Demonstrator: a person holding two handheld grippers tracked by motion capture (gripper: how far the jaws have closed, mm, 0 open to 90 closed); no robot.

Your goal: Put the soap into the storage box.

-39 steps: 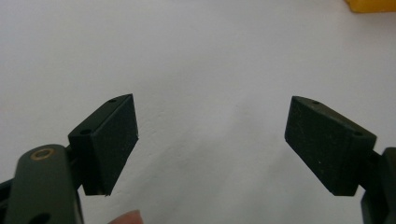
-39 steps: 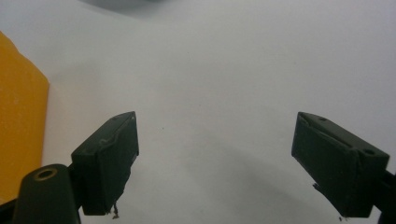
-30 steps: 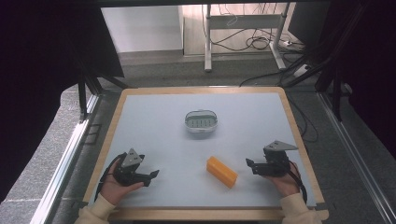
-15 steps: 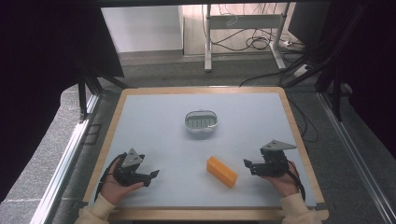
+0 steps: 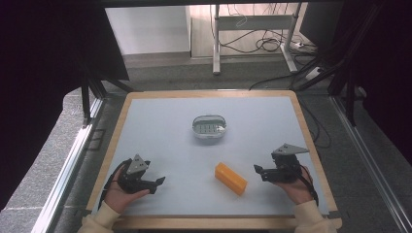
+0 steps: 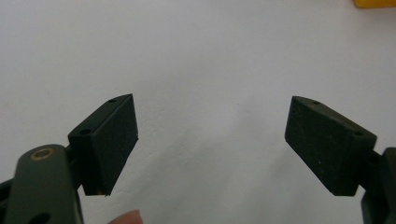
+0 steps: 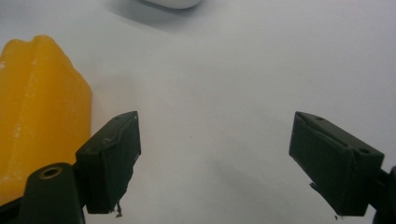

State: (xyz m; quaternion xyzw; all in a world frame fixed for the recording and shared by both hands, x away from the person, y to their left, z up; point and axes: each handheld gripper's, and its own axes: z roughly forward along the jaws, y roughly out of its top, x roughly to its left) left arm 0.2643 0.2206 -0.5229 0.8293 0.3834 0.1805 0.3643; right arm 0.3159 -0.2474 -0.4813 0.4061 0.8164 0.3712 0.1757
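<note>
Since a second ago almost nothing has shifted: your right gripper point(image 5: 259, 170) has edged slightly toward the orange block point(image 5: 231, 178), while your left gripper point(image 5: 159, 181) sits where it was, near the front left of the table point(image 5: 160, 131). Both hands rest on the pale tabletop, and the block lies flat between them, closer to your right gripper and apart from it. In the right gripper view the jaws stand wide apart with nothing between them, and the orange block point(image 7: 39, 112) sits just beside the left-hand jaw; whether it touches that jaw cannot be told. In the left gripper view your left gripper point(image 6: 210, 140) is likewise spread over bare tabletop, with a sliver of the orange block point(image 6: 375, 3) at the top right edge. Farther back, near the table's middle, stands a small oval container point(image 5: 209, 127) with a greenish inside; what it holds is too small to make out.
</note>
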